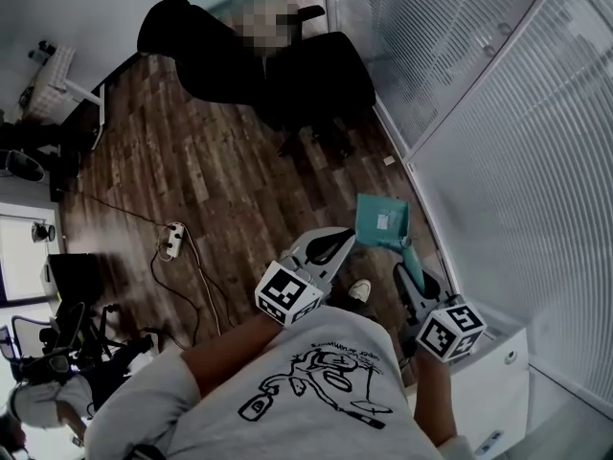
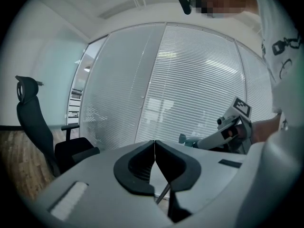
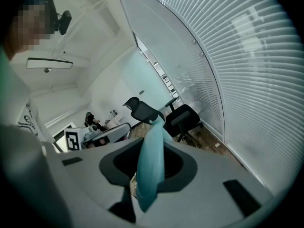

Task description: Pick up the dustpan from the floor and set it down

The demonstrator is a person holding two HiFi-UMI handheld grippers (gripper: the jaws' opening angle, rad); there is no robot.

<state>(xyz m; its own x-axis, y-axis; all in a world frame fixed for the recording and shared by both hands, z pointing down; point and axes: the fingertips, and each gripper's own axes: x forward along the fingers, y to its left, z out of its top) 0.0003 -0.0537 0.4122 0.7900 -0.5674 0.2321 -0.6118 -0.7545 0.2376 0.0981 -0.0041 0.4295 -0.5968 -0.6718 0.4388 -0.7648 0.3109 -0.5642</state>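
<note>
A teal dustpan (image 1: 381, 220) hangs by its handle (image 1: 410, 259) close to the glass wall. My right gripper (image 1: 414, 278) is shut on that handle. In the right gripper view the teal handle (image 3: 151, 160) runs up between the dark jaws of the right gripper (image 3: 150, 144) and hides the pan. My left gripper (image 1: 332, 247) is beside the pan on its left, shut and holding nothing. In the left gripper view its jaws (image 2: 155, 144) meet tip to tip. The right gripper (image 2: 233, 127) and a bit of the dustpan (image 2: 188, 140) show to the right there.
Two black office chairs (image 1: 316, 84) stand ahead on the wood floor. A white power strip (image 1: 172, 241) with trailing cables lies to the left. A glass wall with blinds (image 1: 498, 113) runs along the right. A white cabinet (image 1: 500, 383) stands by my right arm.
</note>
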